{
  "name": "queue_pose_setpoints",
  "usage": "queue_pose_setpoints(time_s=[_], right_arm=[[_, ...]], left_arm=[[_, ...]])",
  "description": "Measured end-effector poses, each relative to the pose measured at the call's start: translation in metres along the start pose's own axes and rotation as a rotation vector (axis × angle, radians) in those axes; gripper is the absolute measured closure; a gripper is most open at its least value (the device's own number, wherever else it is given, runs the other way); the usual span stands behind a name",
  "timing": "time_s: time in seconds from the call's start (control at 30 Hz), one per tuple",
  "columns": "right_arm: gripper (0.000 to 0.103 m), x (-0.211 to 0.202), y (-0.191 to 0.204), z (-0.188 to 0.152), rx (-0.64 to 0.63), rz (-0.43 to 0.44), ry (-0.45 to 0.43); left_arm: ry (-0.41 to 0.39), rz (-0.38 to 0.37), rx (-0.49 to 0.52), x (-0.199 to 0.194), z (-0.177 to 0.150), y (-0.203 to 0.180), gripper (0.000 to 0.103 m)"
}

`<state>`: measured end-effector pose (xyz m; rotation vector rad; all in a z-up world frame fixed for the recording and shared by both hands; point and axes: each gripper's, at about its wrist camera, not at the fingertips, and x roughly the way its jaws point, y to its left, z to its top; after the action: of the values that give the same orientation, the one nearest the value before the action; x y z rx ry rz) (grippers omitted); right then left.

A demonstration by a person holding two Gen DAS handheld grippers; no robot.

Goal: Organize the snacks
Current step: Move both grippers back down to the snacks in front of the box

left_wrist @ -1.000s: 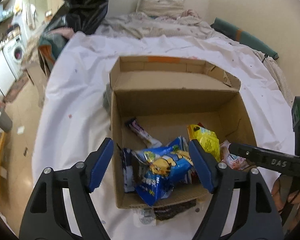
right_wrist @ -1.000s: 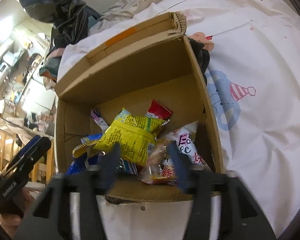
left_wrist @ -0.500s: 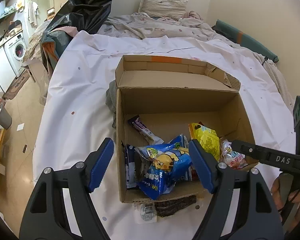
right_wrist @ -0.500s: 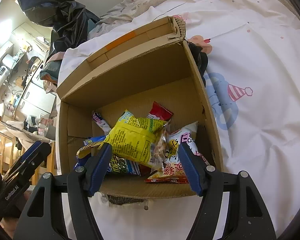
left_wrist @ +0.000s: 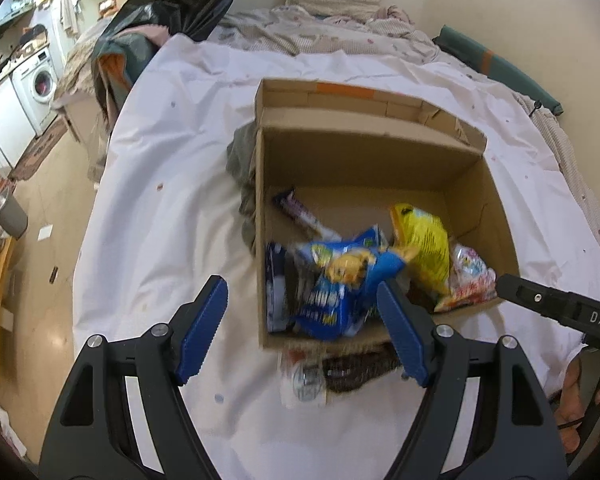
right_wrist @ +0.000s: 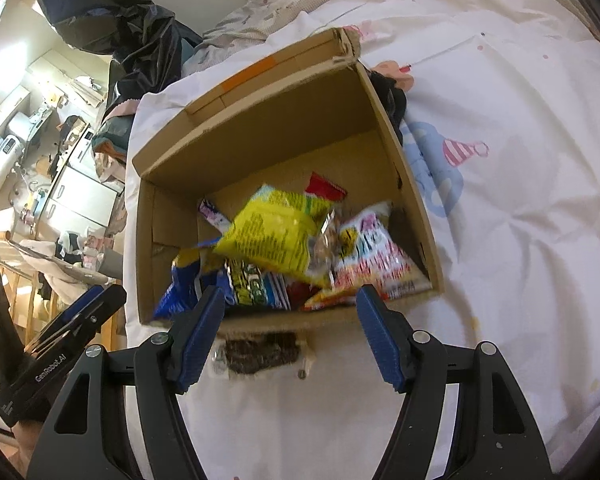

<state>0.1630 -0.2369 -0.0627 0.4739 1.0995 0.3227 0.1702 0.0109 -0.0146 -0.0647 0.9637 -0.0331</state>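
An open cardboard box [left_wrist: 372, 160] stands on the white sheet and holds several snack bags. Among them are a blue bag [left_wrist: 340, 280], a yellow bag [left_wrist: 424, 240], a pink-white bag [left_wrist: 468, 276] and a purple bar [left_wrist: 300, 212]. My left gripper [left_wrist: 299, 282] hangs open above the box's near left corner, holding nothing. My right gripper [right_wrist: 290, 292] is open and empty just before the box's [right_wrist: 268, 128] front wall. The right wrist view also shows the yellow bag [right_wrist: 272, 236] on top and a red packet [right_wrist: 324, 190] behind it. A dark packet [right_wrist: 260, 352] lies on the sheet in front of the box.
The box sits on a bed with a white sheet [left_wrist: 172, 184] and rumpled bedding [left_wrist: 320, 36] at the far end. A black plastic bag [left_wrist: 172, 4] hangs at the far left. Past the bed's left edge are the floor and a washing machine [left_wrist: 40, 80]. Dark cloth [right_wrist: 392, 96] lies beside the box.
Both grippers have drawn back from the box, which now sits farther off. The right fingers have left the box's front wall, and the dark packet before it shows more.
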Motion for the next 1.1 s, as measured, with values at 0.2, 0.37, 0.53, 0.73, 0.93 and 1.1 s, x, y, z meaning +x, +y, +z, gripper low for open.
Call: queue_pose_setpoints(time_s=[0.2, 0.37, 0.53, 0.73, 0.93, 1.1], right_arm=[[0.032, -0.001, -0.006, -0.023, 0.019, 0.011, 0.036], [0.032, 0.004, -0.016, -0.042, 0.052, 0.022, 0.08], [0.032, 0.007, -0.032, -0.052, 0.125, 0.025, 0.103], [0.032, 0.011, -0.035, -0.048, 0.147, 0.025, 0.111], [0.032, 0.019, -0.029, -0.046, 0.124, 0.019, 0.124], [0.032, 0.023, -0.028, -0.047, 0.114, 0.011, 0.141]], left_arm=[[0.044, 0.026, -0.018, -0.001, -0.021, 0.009, 0.029], [0.081, 0.039, -0.064, 0.005, -0.03, 0.021, 0.029], [0.149, 0.074, -0.109, 0.032, -0.038, 0.025, 0.029], [0.238, 0.056, -0.085, 0.073, -0.052, 0.01, 0.029], [0.239, 0.003, -0.073, 0.094, -0.052, -0.004, 0.029], [0.261, -0.015, -0.128, 0.118, -0.054, -0.01, 0.029]])
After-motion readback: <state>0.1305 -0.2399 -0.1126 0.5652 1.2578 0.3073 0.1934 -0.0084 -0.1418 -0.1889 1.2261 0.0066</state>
